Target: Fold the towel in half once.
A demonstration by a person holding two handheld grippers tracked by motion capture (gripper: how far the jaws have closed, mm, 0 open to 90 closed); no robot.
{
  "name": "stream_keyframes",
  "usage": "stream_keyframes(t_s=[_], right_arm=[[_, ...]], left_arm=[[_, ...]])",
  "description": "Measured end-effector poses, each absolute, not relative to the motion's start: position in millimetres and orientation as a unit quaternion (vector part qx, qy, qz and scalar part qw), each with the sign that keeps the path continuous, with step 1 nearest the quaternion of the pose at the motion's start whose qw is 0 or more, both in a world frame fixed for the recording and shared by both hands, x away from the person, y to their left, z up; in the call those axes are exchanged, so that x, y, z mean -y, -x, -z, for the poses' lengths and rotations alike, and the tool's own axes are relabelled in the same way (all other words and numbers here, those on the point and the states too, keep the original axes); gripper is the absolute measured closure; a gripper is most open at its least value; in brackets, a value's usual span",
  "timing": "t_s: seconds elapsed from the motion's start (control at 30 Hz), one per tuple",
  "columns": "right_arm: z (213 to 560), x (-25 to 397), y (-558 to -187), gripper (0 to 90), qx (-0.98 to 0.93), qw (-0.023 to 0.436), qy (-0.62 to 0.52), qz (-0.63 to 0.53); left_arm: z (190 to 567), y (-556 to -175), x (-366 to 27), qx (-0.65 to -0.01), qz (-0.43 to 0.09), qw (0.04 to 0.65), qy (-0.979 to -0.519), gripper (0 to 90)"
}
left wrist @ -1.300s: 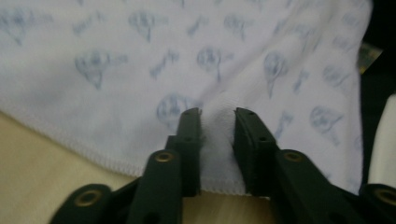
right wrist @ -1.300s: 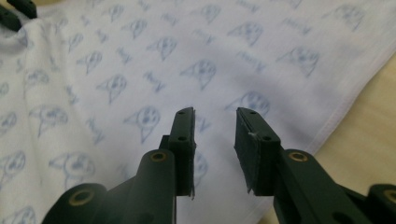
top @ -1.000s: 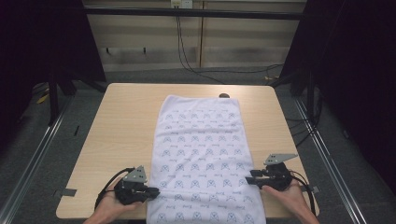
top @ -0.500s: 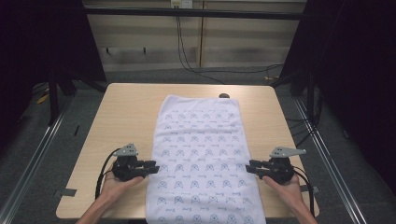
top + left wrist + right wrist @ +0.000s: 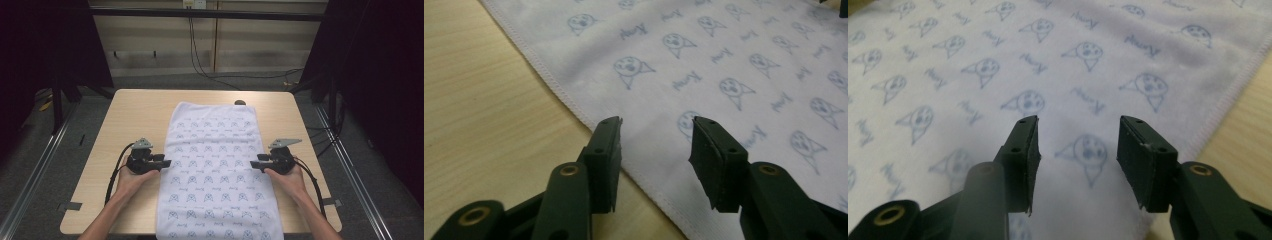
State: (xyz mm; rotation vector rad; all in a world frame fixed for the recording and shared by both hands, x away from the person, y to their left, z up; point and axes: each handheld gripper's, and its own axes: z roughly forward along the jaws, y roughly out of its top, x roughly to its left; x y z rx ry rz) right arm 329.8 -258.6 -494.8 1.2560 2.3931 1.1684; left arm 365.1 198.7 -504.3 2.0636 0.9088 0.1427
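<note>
A white towel (image 5: 215, 165) printed with small blue faces lies flat along the middle of the wooden table (image 5: 135, 115), its near end hanging over the front edge. My left gripper (image 5: 164, 163) sits at the towel's left edge, jaws open and pointing right. In the left gripper view the towel's stitched hem (image 5: 569, 107) runs just past the open gripper (image 5: 655, 137). My right gripper (image 5: 256, 164) rests at the right edge, pointing left. In the right gripper view the towel (image 5: 998, 75) spreads under the open gripper (image 5: 1079, 137), nothing held.
A small dark object (image 5: 240, 103) sits at the table's far edge behind the towel. Bare wood (image 5: 100, 200) lies left and right of the towel. Black frame posts (image 5: 57, 100) and cables (image 5: 200, 60) stand beyond the table.
Both grippers have moved away from me along the towel's side edges, from near the front corners to about mid-length. The towel has stayed flat.
</note>
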Motion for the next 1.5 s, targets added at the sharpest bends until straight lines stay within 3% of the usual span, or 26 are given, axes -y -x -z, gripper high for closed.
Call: stream_keyframes(t_s=[0.27,0.3,0.37,0.4,0.43,0.5,0.67,0.83,0.97,1.3,1.33,1.37,1.4,1.43,1.5], right_arm=[[503.9,238.8,-350.3,52.5,-0.820,0.118,-0.420,-0.370],[502.3,235.2,-346.8,58.9,-0.831,0.140,-0.410,-0.347],[501.3,234.4,-345.9,62.1,-0.834,0.144,-0.408,-0.341],[499.8,234.6,-342.7,75.4,-0.839,0.137,-0.403,-0.338],[499.8,234.6,-342.7,75.4,-0.839,0.137,-0.403,-0.338],[498.9,236.7,-333.9,85.5,-0.841,0.124,-0.401,-0.340],[497.0,239.7,-310.2,86.8,-0.846,0.105,-0.395,-0.341],[495.4,244.0,-260.6,87.2,-0.853,0.072,-0.379,-0.351],[493.2,245.2,-231.4,88.9,-0.862,0.053,-0.366,-0.347],[490.5,244.5,-196.8,88.9,-0.871,0.001,-0.348,-0.346],[489.9,245.1,-195.4,88.4,-0.874,0.000,-0.343,-0.343],[488.7,247.6,-199.2,79.6,-0.866,0.001,-0.343,-0.365],[488.7,247.6,-199.2,79.6,-0.866,0.001,-0.343,-0.365],[482.3,253.2,-211.4,71.1,-0.850,0.024,-0.354,-0.390],[478.1,257.1,-221.1,70.0,-0.841,0.039,-0.361,-0.402]], left_arm=[[504.1,-368.3,-177.5,-0.328,-0.100,0.389,-0.855,56.5],[502.7,-365.7,-178.1,-0.312,-0.113,0.376,-0.865,66.5],[502.5,-365.2,-178.8,-0.309,-0.109,0.378,-0.866,71.0],[502.1,-364.0,-178.8,-0.306,-0.103,0.378,-0.868,83.1],[501.8,-362.7,-178.6,-0.301,-0.100,0.377,-0.870,83.1],[502.0,-358.6,-178.6,-0.304,-0.097,0.381,-0.868,87.0],[501.0,-334.8,-183.6,-0.296,-0.057,0.387,-0.871,87.4],[497.4,-284.1,-186.8,-0.264,-0.021,0.382,-0.885,87.5],[495.9,-264.8,-188.9,-0.254,0.003,0.380,-0.890,88.4],[495.2,-224.8,-196.0,-0.237,0.087,0.379,-0.890,88.2],[494.4,-226.4,-197.1,-0.240,0.085,0.379,-0.890,87.4],[492.5,-232.9,-199.7,-0.236,0.084,0.396,-0.884,81.3],[492.5,-232.9,-199.7,-0.236,0.084,0.396,-0.884,77.0],[486.4,-246.2,-201.9,-0.253,0.065,0.404,-0.877,71.5],[482.5,-255.5,-202.5,-0.258,0.056,0.404,-0.876,68.1]])
